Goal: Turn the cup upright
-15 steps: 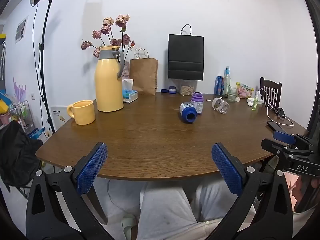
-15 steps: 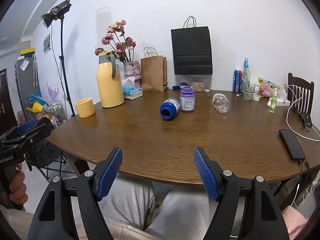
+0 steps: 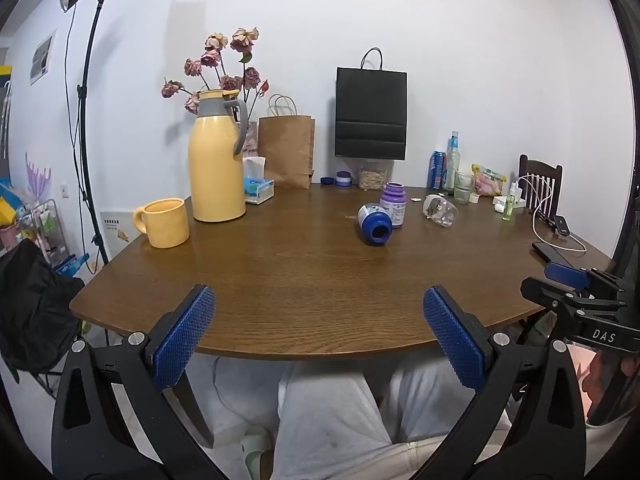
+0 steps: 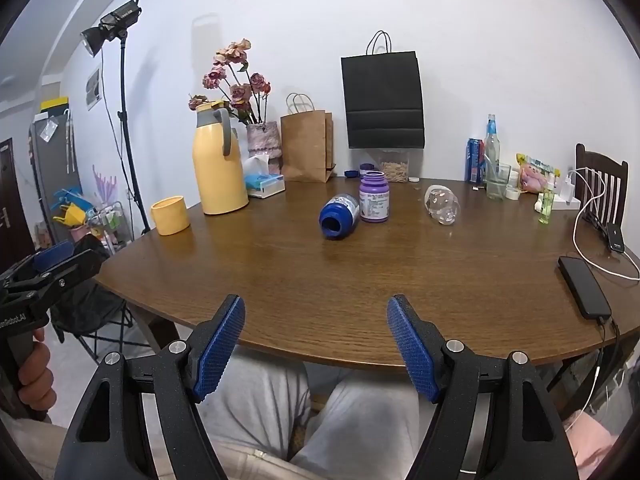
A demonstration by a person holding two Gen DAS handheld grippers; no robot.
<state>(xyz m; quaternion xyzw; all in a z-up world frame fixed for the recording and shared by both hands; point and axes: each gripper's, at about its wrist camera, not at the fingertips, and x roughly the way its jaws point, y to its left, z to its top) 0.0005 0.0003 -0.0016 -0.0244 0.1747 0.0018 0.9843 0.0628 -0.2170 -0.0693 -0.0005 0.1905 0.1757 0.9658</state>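
A blue cup (image 3: 375, 225) (image 4: 339, 216) lies on its side mid-table, its open mouth turned toward me, right beside an upright purple jar (image 3: 393, 204) (image 4: 374, 197). A clear glass cup (image 3: 440, 210) (image 4: 442, 203) also lies on its side further right. The left gripper (image 3: 318, 300) is open and empty, held off the near table edge, well short of both cups. The right gripper (image 4: 316, 308) is open and empty too, just before the near edge. Each gripper shows at the margin of the other's view: the right gripper (image 3: 568, 276) and the left gripper (image 4: 52, 260).
A yellow mug (image 3: 166, 223) and a yellow thermos jug (image 3: 218, 160) stand upright at the left. Paper bags (image 3: 288, 152), a tissue box, bottles and snacks line the back of the wooden table (image 3: 300, 280). A phone (image 4: 584, 288) with cable lies at the right. The person's legs are below.
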